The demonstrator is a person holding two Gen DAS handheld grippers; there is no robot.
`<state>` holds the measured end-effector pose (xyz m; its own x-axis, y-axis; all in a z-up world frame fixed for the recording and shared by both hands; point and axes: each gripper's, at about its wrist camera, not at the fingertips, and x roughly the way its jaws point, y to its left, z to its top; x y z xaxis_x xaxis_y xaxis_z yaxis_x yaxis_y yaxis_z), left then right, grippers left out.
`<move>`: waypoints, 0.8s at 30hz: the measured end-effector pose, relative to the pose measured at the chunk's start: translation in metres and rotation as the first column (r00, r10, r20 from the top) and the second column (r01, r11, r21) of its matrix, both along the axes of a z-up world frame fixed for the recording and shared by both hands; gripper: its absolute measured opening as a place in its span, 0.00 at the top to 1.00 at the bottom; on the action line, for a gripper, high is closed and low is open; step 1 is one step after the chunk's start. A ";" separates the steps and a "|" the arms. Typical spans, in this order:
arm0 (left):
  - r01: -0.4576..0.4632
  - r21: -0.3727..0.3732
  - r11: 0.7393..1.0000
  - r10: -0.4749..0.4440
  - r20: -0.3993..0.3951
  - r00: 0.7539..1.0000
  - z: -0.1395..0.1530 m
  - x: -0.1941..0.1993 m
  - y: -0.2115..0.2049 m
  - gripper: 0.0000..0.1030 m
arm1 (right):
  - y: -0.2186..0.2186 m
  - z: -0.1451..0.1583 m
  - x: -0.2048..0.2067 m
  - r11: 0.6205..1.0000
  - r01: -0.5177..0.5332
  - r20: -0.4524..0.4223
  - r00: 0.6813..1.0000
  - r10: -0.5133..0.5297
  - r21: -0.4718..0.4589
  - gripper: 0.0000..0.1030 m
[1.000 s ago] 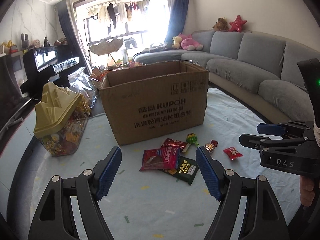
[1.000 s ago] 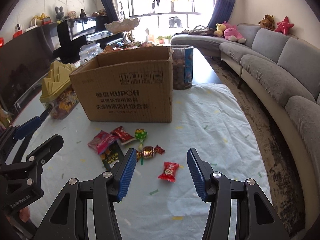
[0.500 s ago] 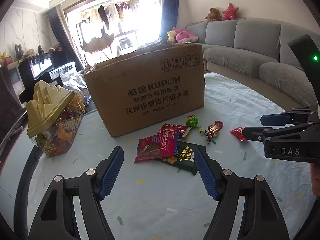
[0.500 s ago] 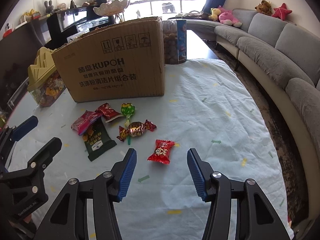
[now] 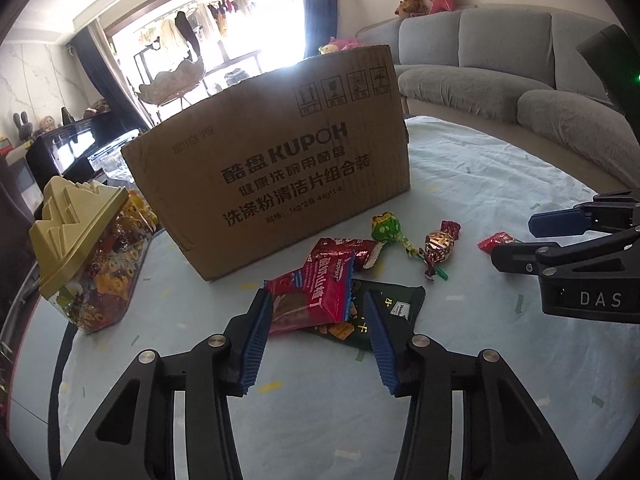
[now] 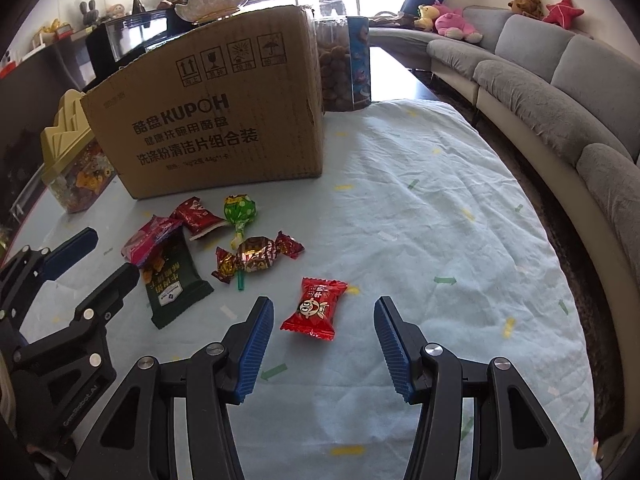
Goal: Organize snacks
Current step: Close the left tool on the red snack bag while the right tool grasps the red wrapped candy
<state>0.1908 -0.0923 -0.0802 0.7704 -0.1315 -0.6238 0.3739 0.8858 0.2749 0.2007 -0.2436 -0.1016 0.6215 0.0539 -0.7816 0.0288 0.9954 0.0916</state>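
Note:
Loose snacks lie on the cloth in front of a cardboard box (image 5: 280,160) (image 6: 208,116). My left gripper (image 5: 318,300) is open, its jaws on either side of a red wafer packet (image 5: 316,286) that lies on a dark green packet (image 5: 384,308). My right gripper (image 6: 324,320) is open around a small red candy (image 6: 314,307). A green lollipop (image 6: 239,210), a foil-wrapped candy (image 6: 256,254) and a small red packet (image 6: 196,216) lie between them. The right gripper also shows in the left wrist view (image 5: 532,240).
A clear jar with a yellow lid (image 5: 86,248) full of sweets stands left of the box. A tall clear snack canister (image 6: 340,64) stands behind the box's right corner. A grey sofa (image 6: 560,92) curves along the right of the cloth-covered table (image 6: 440,220).
Both grippers have come down and forward toward the snacks. The left now brackets the red wafer packet, the right brackets the small red candy. Both jaws stay open.

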 end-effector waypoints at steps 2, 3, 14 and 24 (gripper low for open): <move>-0.004 0.015 1.000 0.004 -0.016 1.000 -0.003 0.005 -0.002 0.57 | -0.001 -0.002 0.002 1.000 0.002 -0.005 1.000 -0.002 0.004 0.48; -0.001 0.016 1.000 0.002 -0.028 1.000 -0.004 0.008 -0.002 0.59 | -0.001 -0.004 0.004 1.000 0.003 -0.010 1.000 -0.003 0.005 0.48; -0.021 0.027 0.999 0.024 -0.088 0.996 -0.014 0.026 -0.003 0.84 | 0.002 -0.010 0.011 1.000 0.000 -0.018 1.000 0.000 -0.014 0.63; -0.066 -0.099 0.993 0.056 -0.097 0.994 0.002 0.024 0.017 0.89 | 0.006 0.001 0.005 1.000 -0.020 0.017 1.000 0.020 -0.002 0.72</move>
<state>0.2146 -0.0754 -0.0779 0.7180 -0.1526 -0.6792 0.3379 0.9294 0.1484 0.2054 -0.2381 -0.1002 0.6337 0.0646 -0.7709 0.0076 0.9959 0.0896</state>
